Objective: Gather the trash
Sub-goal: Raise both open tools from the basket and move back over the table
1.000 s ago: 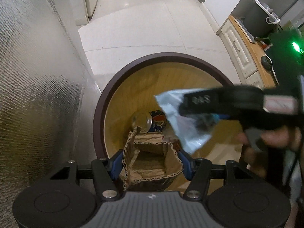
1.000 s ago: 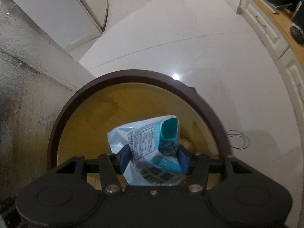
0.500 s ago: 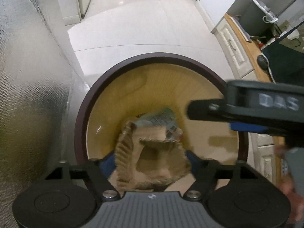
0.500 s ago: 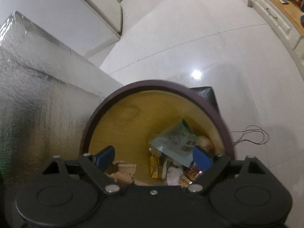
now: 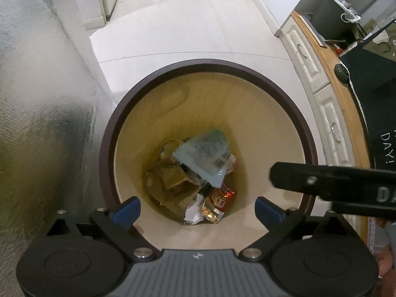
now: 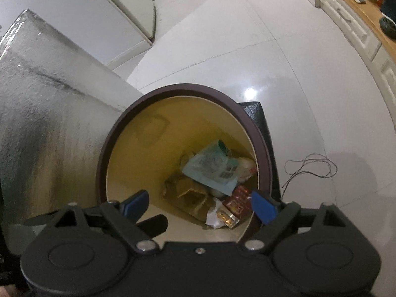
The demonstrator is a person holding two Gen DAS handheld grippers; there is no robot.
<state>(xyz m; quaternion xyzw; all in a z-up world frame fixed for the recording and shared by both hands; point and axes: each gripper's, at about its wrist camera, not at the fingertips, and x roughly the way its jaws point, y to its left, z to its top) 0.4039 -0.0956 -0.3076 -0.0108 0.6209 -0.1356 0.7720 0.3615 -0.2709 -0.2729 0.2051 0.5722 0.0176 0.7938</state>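
A round bin with a dark brown rim (image 5: 208,63) (image 6: 188,86) and a yellow inside stands on the floor below both grippers. At its bottom lie a torn brown cardboard piece (image 5: 170,178) (image 6: 190,193), a light blue snack bag (image 5: 203,158) (image 6: 210,170), a red wrapper (image 5: 222,195) (image 6: 238,201) and other scraps. My left gripper (image 5: 198,208) hangs over the bin, its jaws opening wide with nothing between them. My right gripper (image 6: 200,201) stands open and empty above the bin's near rim; its black body (image 5: 334,185) crosses the right of the left wrist view.
A silvery textured block (image 5: 37,123) (image 6: 49,123) stands against the bin's left side. White cabinets with a wooden top (image 5: 319,79) line the right. A thin wire (image 6: 309,168) lies on the pale tiled floor to the right of the bin.
The left gripper opened and the cardboard piece dropped into the bin. The right gripper let go of the blue bag, which now lies in the bin, and pulled back and up.
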